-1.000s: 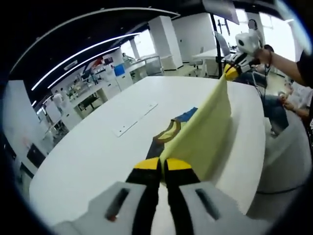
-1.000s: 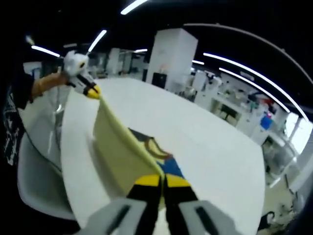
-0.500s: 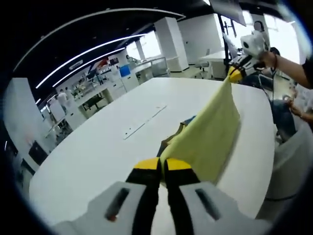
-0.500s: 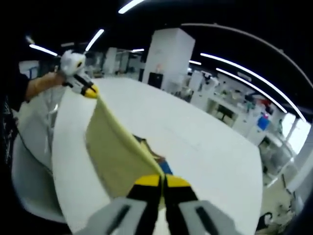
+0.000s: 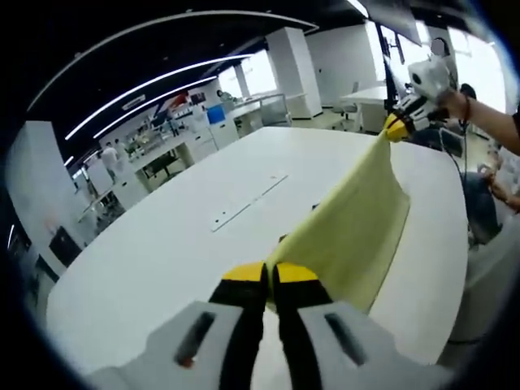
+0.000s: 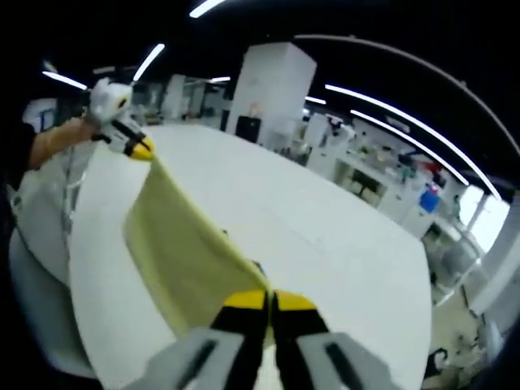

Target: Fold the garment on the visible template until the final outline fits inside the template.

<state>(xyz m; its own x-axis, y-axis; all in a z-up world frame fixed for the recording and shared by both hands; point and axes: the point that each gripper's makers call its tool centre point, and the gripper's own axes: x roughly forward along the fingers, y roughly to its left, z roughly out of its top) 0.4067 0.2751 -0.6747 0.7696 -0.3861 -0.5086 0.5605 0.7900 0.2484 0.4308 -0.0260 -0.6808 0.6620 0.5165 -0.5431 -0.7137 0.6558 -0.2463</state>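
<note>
Bright strip lights are running across the ceiling of a large open office, and a wide white desk (image 5: 162, 244) is spreading out below both pairs of tongs. Someone is holding a pale yellow garment (image 5: 353, 236) up off the desk, stretched taut between two corners so that it is hanging as a flat sheet rather than bunching. The left tongs (image 5: 270, 276) are pressed together, pinching one top corner of the garment; the right tongs (image 6: 269, 302) are likewise pressed together on the other corner. Each pair is also showing in the other's view, far along the cloth's upper edge, the right tongs at (image 5: 396, 126) and the left at (image 6: 140, 149). Lifting it this way probably lets the cloth hang straight, ready for laying down in a clean fold. Whether a template is lying beneath, I cannot tell; the hanging cloth is covering that part of the desk.
</note>
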